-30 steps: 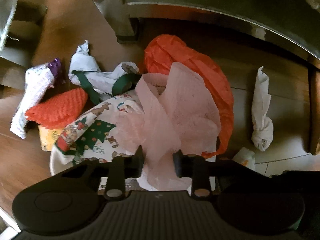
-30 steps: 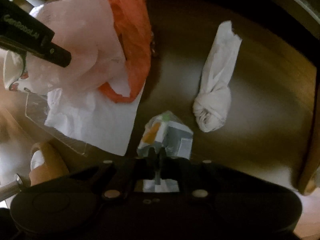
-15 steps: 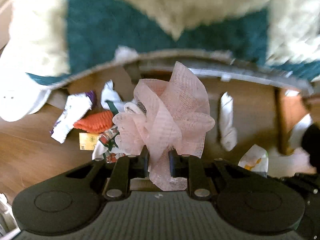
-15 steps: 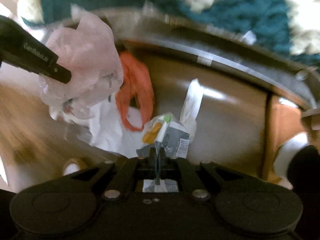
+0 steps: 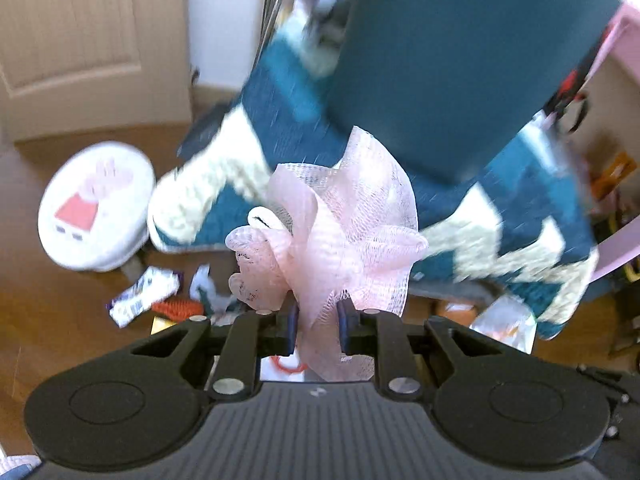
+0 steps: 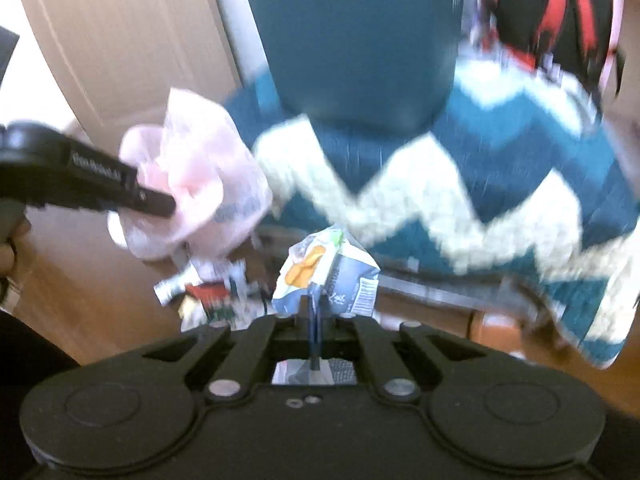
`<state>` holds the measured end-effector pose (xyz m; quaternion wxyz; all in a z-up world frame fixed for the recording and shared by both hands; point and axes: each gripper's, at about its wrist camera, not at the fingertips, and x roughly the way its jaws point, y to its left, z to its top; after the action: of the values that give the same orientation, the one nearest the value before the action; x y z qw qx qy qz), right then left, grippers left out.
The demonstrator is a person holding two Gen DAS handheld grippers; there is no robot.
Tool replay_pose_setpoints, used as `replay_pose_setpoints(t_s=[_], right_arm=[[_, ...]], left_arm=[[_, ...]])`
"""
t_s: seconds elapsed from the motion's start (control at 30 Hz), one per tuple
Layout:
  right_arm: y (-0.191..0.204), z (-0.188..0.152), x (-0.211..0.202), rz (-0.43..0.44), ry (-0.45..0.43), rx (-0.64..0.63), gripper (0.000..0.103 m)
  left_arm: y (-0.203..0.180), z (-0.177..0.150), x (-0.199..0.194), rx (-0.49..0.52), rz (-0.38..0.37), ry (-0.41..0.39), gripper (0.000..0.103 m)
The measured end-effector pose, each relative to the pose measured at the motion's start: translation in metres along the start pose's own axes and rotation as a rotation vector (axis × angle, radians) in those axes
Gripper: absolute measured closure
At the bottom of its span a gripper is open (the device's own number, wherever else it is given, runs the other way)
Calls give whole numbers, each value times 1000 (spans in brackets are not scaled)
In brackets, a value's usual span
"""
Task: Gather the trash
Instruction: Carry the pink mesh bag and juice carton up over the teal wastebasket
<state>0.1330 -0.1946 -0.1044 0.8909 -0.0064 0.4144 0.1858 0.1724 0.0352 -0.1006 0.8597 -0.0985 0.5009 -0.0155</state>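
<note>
My left gripper [image 5: 318, 326] is shut on a pink mesh net [image 5: 332, 236] and holds it up in the air. It also shows in the right wrist view [image 6: 188, 184], with the left gripper [image 6: 160, 202] at the left. My right gripper [image 6: 314, 308] is shut on a crumpled grey and orange snack wrapper [image 6: 324, 276], also lifted. A dark teal bin [image 5: 460, 64] stands ahead, above both grippers; it also shows in the right wrist view [image 6: 352, 40]. More trash lies on the wooden floor: a white and purple wrapper [image 5: 140, 296] and an orange ridged piece [image 5: 178, 306].
A teal and cream zigzag blanket [image 6: 460, 200] drapes over furniture ahead. A round white stool with a cartoon pig [image 5: 96, 204] stands at the left. A cream door [image 5: 80, 32] is behind it. A black and red bag [image 6: 552, 16] hangs at the upper right.
Both grippers have risen from the floor with their trash and tilted up. The floor pile has dropped low in view and the teal bin has come into sight.
</note>
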Motion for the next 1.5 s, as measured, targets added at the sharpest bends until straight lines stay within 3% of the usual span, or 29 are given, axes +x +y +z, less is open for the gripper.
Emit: replay_pose_setpoints(t_s=[0.2, 0.43, 0.57, 0.7, 0.87, 1.0, 1.37, 1.5], right_arm=[[5, 45, -76, -1, -216, -61, 101], [-2, 125, -146, -11, -424, -91, 101], [-6, 168, -171, -30, -515, -88, 101], [-14, 215, -175, -49, -550, -76, 101], [-24, 253, -158, -69, -540, -53, 101], [-35, 271, -136, -72, -489, -36, 101], [-63, 283, -78, -74, -353, -8, 99], [-66, 281, -65, -75, -320, -20, 91]], left_arm=[[-19, 22, -74, 39, -11, -190, 84], [-41, 68, -137, 64, -48, -363, 84], [-55, 107, -167, 75, -57, -460, 84], [-79, 151, -188, 78, -65, -523, 84], [-104, 196, -192, 88, -63, -532, 84], [-120, 226, -167, 102, -36, -487, 84], [-138, 239, -83, 153, 35, -320, 84], [-137, 241, -57, 151, 32, -250, 84]])
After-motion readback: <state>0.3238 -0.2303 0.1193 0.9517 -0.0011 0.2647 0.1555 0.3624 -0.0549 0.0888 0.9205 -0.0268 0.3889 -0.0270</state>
